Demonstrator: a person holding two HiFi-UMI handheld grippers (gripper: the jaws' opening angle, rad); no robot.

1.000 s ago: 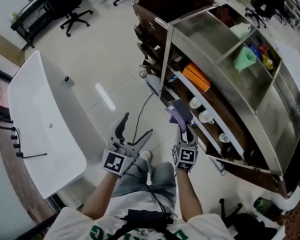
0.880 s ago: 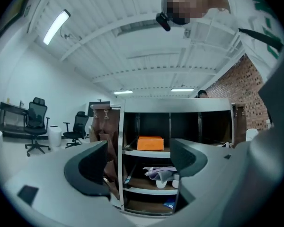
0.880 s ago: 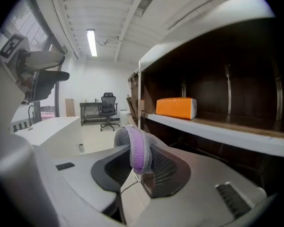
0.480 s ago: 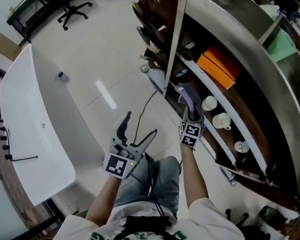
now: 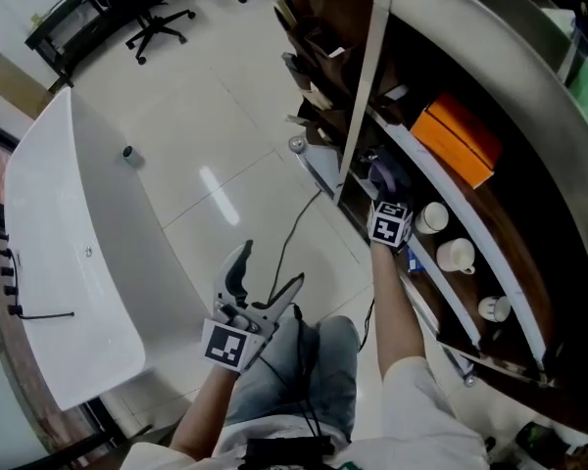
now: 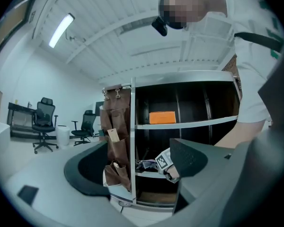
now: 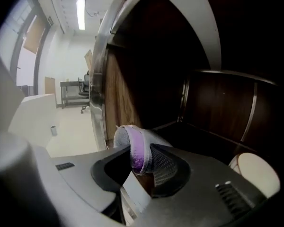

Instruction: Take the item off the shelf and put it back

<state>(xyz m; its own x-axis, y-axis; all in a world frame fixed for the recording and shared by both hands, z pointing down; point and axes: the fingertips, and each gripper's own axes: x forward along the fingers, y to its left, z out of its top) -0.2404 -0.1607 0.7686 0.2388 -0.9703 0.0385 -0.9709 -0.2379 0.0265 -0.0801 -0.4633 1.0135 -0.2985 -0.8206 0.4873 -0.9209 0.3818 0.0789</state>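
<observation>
- The right gripper (image 5: 385, 192) reaches into a lower level of the brown shelf unit (image 5: 529, 292), its fingers pressed together on a soft grey-and-purple item (image 7: 134, 148) — a folded edge of it stands up between them.
- The item sits just inside the shelf's front edge, close beside the metal upright post (image 5: 365, 86) and over the dark shelf board; whether it touches the board cannot be told.
- A white cup (image 7: 253, 172) stands on the same level, to the right of the held item.
- The left gripper (image 5: 265, 276) is held low over the pale floor, well apart from the shelf, its fingers (image 5: 237, 260) spread wide with nothing between them.
- An orange box (image 5: 457, 141) lies one level above the right gripper.
- A long white bench (image 5: 59, 262) runs along the far left.
</observation>
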